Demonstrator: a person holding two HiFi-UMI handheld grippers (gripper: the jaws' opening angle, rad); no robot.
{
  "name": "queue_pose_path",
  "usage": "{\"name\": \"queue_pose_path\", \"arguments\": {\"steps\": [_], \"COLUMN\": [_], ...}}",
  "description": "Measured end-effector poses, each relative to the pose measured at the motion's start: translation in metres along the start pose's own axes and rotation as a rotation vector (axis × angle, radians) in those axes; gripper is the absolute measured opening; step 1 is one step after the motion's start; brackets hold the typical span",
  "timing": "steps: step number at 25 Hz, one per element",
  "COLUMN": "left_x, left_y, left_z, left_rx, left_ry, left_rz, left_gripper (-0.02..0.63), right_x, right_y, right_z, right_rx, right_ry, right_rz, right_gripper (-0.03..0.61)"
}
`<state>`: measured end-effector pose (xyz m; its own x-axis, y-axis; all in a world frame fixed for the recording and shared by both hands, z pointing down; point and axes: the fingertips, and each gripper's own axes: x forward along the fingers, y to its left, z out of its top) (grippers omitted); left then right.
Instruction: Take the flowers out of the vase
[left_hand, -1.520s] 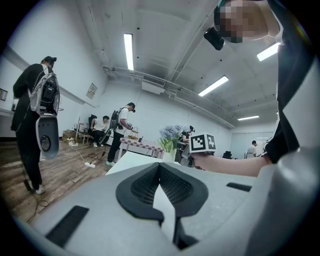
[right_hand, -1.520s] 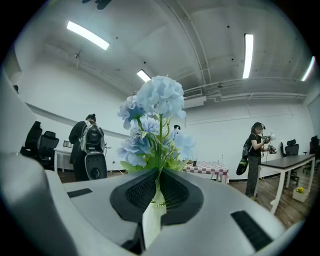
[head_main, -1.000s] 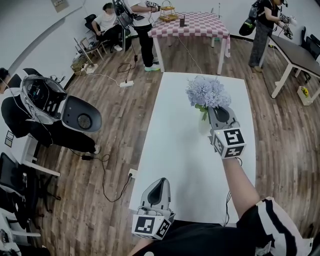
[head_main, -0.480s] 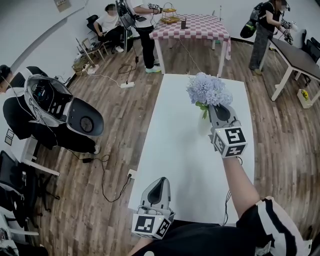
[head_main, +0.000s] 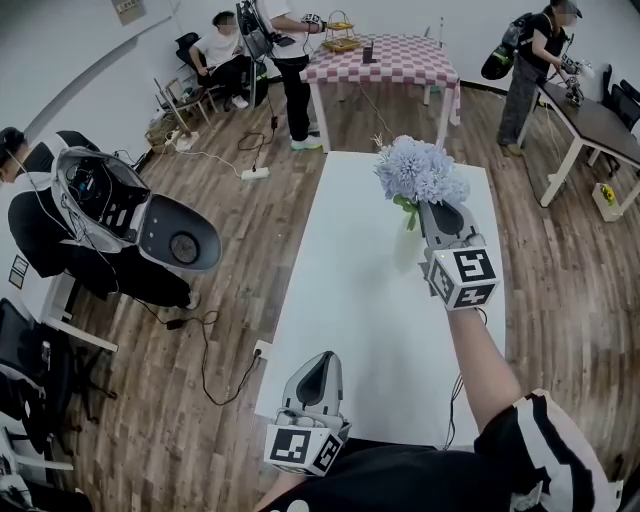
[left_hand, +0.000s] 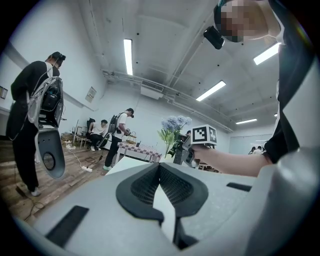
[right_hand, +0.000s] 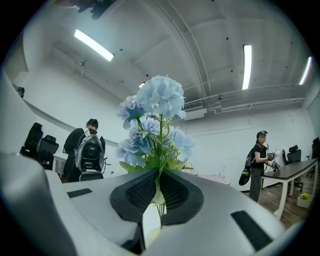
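Note:
A bunch of pale blue flowers (head_main: 420, 170) with green leaves stands upright over the far part of the white table (head_main: 350, 300). My right gripper (head_main: 421, 206) is shut on their stems just below the leaves. In the right gripper view the stems run up between the pads and the flowers (right_hand: 157, 117) fill the middle above my right gripper (right_hand: 159, 172). I cannot make out the vase; my right gripper hides the spot under the stems. My left gripper (head_main: 318, 362) hangs at the table's near edge, shut and holding nothing. The left gripper view also shows the flowers (left_hand: 172, 127) beyond my left gripper (left_hand: 159, 167).
A person with a backpack rig (head_main: 110, 205) stands on the wooden floor to the left. A checked table (head_main: 385, 48) and more people are at the back. A dark table (head_main: 600, 115) stands at the right. Cables and a power strip (head_main: 250, 168) lie on the floor.
My right gripper has risen with the flowers, which now sit higher and a little farther up the picture. The left gripper has stayed put.

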<state>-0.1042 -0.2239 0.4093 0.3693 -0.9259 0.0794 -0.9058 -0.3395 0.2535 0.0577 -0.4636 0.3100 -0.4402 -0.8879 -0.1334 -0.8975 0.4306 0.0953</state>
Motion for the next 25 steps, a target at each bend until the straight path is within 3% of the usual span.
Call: {"name": "queue_pose_path", "arguments": {"steps": [25], "left_x": [-0.006], "left_y": [-0.014], "left_z": [0.007], "left_rx": [-0.009], "left_ry": [-0.03], "left_rz": [-0.036], "left_gripper": [0.005], "right_x": [-0.015], "right_y": [0.002], "right_z": [0.044], "right_rx": [-0.021], "right_ry": [-0.051], "right_rz": [0.004], "right_gripper": [0.026]}}
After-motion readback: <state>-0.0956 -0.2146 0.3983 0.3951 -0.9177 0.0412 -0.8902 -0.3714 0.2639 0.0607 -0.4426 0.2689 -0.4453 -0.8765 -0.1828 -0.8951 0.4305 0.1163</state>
